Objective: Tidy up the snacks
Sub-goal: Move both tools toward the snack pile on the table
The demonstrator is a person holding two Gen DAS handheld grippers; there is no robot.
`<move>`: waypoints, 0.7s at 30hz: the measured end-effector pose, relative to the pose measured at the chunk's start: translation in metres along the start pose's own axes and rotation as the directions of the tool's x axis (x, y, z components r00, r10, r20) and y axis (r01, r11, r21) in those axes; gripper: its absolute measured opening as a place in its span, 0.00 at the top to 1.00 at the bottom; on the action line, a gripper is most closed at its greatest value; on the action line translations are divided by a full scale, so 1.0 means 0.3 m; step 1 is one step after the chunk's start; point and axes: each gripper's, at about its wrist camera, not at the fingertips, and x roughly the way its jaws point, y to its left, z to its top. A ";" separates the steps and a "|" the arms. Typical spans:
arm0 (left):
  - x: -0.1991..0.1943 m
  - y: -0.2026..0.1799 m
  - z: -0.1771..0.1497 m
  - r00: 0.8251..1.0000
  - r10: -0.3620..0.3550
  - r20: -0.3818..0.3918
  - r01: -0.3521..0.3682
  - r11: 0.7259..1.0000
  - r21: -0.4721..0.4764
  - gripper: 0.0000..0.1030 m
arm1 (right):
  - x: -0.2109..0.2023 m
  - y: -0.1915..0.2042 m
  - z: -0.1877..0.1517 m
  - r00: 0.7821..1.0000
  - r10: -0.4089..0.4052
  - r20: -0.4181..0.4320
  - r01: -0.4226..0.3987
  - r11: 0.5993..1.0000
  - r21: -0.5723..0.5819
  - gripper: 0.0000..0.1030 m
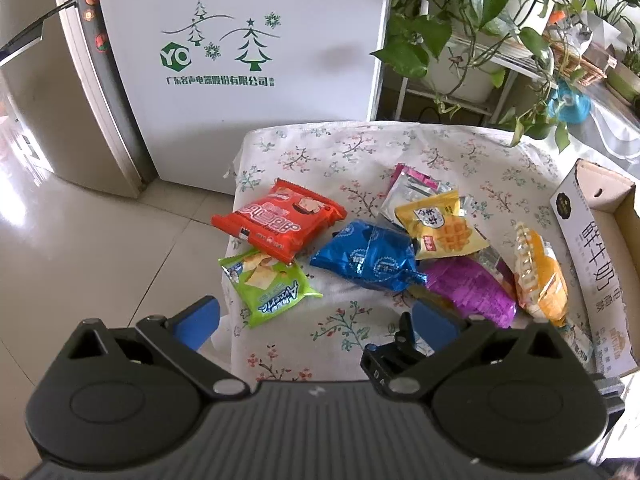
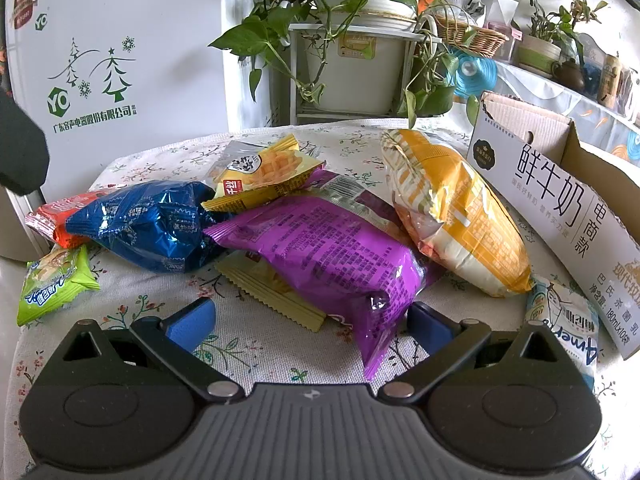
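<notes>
both grippers, left (image 1: 316, 320) and right (image 2: 312, 322), gape wide, holding nothing. snack packets (image 2: 320, 240) lie heaped on the floral cloth (image 1: 360, 152) beside a cardboard box (image 2: 560, 184) printed 鲜牛奶; its inside is hidden.

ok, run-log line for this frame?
left gripper open, empty | right gripper open, over purple packet | carton empty

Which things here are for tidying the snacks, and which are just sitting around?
For the job: red packet, green packet, blue packet, yellow packet, purple packet, orange packet, milk carton box.

Just around: fridge, potted plants, flowered cloth.
</notes>
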 end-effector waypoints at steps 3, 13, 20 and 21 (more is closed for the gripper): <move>-0.003 -0.002 0.007 1.000 -0.001 0.005 0.001 1.000 -0.001 0.01 | -0.013 -0.009 0.001 1.000 0.013 -0.020 -0.013 1.000 -0.020 0.00; -0.025 0.008 0.026 0.999 0.003 0.048 -0.002 1.000 -0.010 0.01 | -0.023 -0.055 0.073 0.957 0.116 -0.267 -0.153 0.981 -0.122 0.00; -0.030 0.010 0.034 0.998 0.012 0.058 -0.011 1.000 -0.018 0.01 | -0.127 -0.060 0.092 0.979 0.014 -0.201 -0.077 0.948 -0.310 0.00; -0.032 0.009 0.035 0.998 0.021 0.062 -0.020 1.000 -0.016 0.01 | -0.150 -0.068 0.097 0.982 0.016 -0.186 -0.075 0.946 -0.315 0.00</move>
